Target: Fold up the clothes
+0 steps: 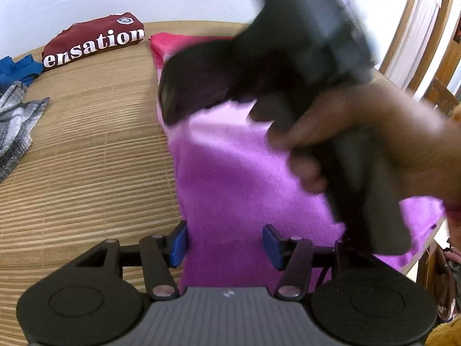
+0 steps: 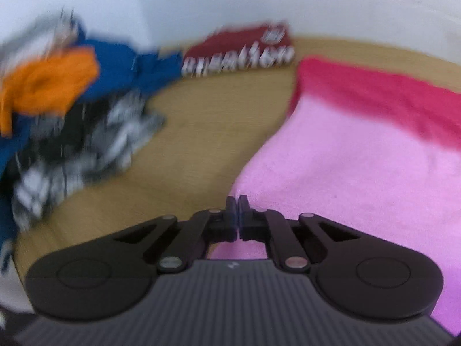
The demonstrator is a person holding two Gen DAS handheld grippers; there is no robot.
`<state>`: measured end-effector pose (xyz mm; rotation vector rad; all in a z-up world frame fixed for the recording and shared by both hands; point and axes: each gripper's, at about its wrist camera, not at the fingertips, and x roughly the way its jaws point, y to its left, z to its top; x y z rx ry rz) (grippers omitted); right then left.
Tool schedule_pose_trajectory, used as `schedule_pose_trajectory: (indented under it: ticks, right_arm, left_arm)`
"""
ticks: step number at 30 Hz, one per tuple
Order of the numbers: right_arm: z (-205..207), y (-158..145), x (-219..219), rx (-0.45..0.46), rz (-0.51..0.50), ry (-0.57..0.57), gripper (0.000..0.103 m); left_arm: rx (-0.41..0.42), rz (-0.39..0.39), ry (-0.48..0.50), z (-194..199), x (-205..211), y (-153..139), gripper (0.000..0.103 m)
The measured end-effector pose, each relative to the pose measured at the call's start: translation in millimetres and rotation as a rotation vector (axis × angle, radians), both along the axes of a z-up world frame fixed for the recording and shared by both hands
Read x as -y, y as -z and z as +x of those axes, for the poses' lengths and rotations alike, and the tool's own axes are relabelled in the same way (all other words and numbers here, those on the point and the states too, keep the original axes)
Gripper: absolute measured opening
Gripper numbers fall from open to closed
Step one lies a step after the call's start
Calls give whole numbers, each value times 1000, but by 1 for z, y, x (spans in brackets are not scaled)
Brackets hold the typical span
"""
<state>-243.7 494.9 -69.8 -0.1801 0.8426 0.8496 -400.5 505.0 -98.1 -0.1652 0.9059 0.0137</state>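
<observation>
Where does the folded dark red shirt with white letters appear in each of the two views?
Left wrist view: the dark red shirt lies upper left, near the wall.
Right wrist view: the same shirt lies top centre, blurred.
Shared landmark: the pink towel, to the right of the shirt in both views.

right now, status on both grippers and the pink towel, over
Left gripper open over the pink towel. Right gripper shut at towel's edge; grip unclear. Towel flat on mat. Clothes pile off to the side.
</observation>
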Motion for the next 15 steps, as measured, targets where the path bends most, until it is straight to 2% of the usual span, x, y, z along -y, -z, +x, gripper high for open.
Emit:
schedule_pose_trajectory:
  ticks: [4, 7, 8, 9, 11, 13, 15]
  right_arm:
    - [-4, 11, -6, 13, -88, 2, 11]
    - [0, -13, -3, 24, -62, -14, 15]
    - [4, -24, 0, 42, -39, -17, 23]
    - [12, -35, 1, 74, -14, -12, 35]
    - [37, -50, -3, 128, 0, 16, 50]
    - [72, -53, -14, 151, -5, 73, 51]
    - [115, -45, -30, 115, -5, 132, 51]
  left_arm:
    - [-14, -19, 5, -4, -6, -3, 56]
    - [0, -66, -28, -6, -18, -14, 54]
    - [17, -80, -39, -6, -24, -20, 55]
    - [33, -94, -50, -6, -29, -25, 56]
    - [49, -112, -69, 0, -37, -30, 56]
    - [36, -122, -88, 10, -43, -26, 55]
    - [5, -119, -109, 20, -44, -18, 54]
